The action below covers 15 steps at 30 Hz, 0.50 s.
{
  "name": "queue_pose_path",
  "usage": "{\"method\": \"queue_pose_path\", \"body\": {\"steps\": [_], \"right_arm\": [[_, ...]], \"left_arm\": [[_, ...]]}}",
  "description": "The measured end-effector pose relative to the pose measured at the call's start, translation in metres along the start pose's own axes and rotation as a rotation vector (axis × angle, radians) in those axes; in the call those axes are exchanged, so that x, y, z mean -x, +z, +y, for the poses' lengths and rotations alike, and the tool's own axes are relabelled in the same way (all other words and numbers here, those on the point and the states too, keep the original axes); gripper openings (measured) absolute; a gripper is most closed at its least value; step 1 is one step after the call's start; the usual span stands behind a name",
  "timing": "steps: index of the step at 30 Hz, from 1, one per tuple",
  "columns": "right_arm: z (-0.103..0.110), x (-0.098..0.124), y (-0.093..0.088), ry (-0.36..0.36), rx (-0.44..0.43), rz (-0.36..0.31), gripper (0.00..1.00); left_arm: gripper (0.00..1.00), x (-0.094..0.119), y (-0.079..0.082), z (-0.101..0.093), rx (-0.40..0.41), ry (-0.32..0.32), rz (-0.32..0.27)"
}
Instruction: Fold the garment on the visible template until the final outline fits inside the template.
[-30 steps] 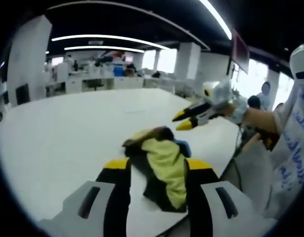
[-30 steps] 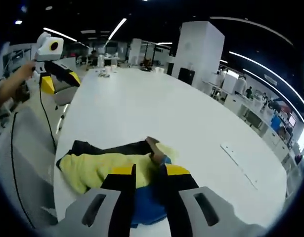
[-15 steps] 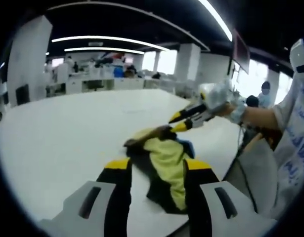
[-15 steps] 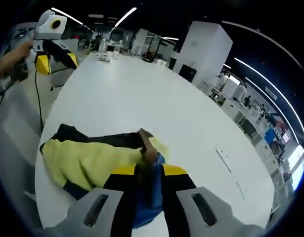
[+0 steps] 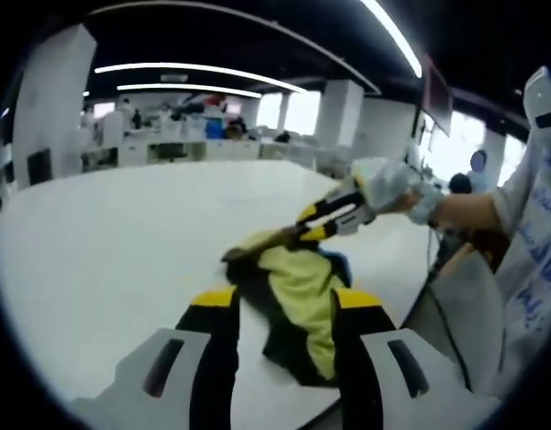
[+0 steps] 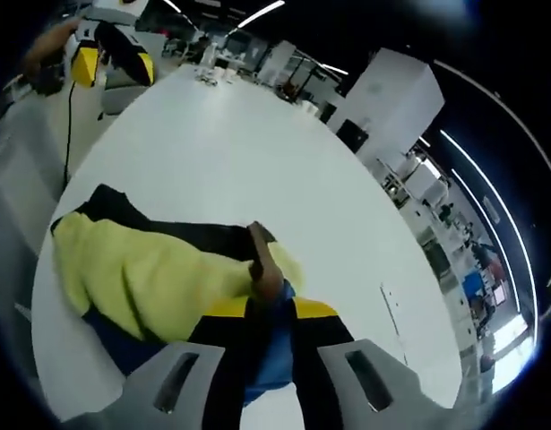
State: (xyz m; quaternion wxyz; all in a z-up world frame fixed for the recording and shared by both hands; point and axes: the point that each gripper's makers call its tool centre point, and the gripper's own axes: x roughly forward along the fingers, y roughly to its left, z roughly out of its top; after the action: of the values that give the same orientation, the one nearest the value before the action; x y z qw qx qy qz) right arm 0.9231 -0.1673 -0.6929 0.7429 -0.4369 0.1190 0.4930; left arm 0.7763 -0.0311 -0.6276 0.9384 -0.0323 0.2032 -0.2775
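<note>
L gripper [image 5: 282, 300]: jaws standing apart, open, w/ the garment [image 5: 297, 296] lying bunched on the white table [image 5: 105, 242] between and just ahead of them; no grip seen. R gripper [image 6: 271, 309]: jaws pinching the garment's blue/brown edge between their tips, yellow bulk spreading to their left. R gripper entering the left gripper view from the right, tips touching the cloth's far edge.

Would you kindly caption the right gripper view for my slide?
Right gripper reaching into a crumpled yellow, black and blue garment on a white table.
</note>
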Motion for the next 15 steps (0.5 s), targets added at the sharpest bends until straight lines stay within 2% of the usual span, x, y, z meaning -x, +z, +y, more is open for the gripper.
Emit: {"method": "queue_pose_path", "body": {"steps": [8, 9, 10, 15], "right_arm": [[0.000, -0.008, -0.002, -0.005, 0.114, 0.018, 0.14], [0.000, -0.008, -0.004, -0.012, 0.169, 0.032, 0.13], [0.000, -0.008, -0.004, -0.015, 0.185, 0.035, 0.13], [0.000, -0.009, -0.005, -0.023, 0.209, 0.034, 0.10]], "left_arm": [[0.36, 0.000, -0.002, 0.011, 0.018, -0.002, -0.004], [0.36, 0.000, -0.003, 0.011, 0.025, -0.004, 0.003], [0.36, -0.001, -0.005, 0.010, 0.024, -0.005, 0.006], [0.36, -0.003, -0.012, 0.009, 0.023, -0.010, 0.025]]}}
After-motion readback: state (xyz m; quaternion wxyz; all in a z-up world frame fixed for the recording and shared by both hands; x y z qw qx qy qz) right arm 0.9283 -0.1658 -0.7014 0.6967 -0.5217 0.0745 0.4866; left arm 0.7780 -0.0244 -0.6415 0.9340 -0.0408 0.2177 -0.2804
